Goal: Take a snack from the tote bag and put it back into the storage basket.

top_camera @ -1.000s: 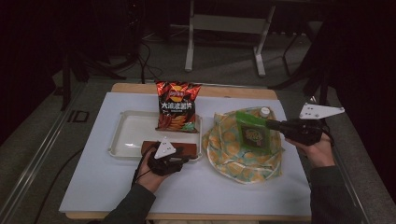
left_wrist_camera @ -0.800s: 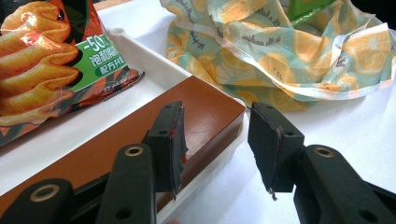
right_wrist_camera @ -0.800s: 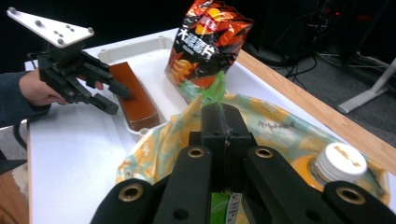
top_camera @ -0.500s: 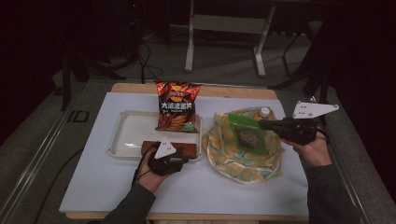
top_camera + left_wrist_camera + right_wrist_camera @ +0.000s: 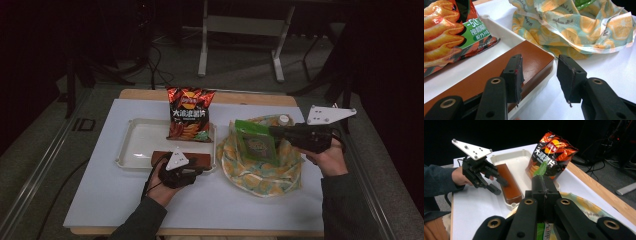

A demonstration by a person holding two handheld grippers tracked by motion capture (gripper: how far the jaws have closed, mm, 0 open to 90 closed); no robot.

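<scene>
Right gripper (image 5: pixel 272 132), fingers clamped flat on the edge of a green packet (image 5: pixel 257 146), holds it above the open lemon-print cloth bag (image 5: pixel 260 172); gripping by the rim lets the packet hang clear of the fabric. Left gripper (image 5: pixel 539 75), fingers apart, straddles the near rim of the white tray (image 5: pixel 132 145) and the brown box (image 5: pixel 499 75) inside, apparently steadying the tray on the bench (image 5: pixel 100 195). A crisp bag (image 5: pixel 190 112) leans upright at the tray's far end.
</scene>
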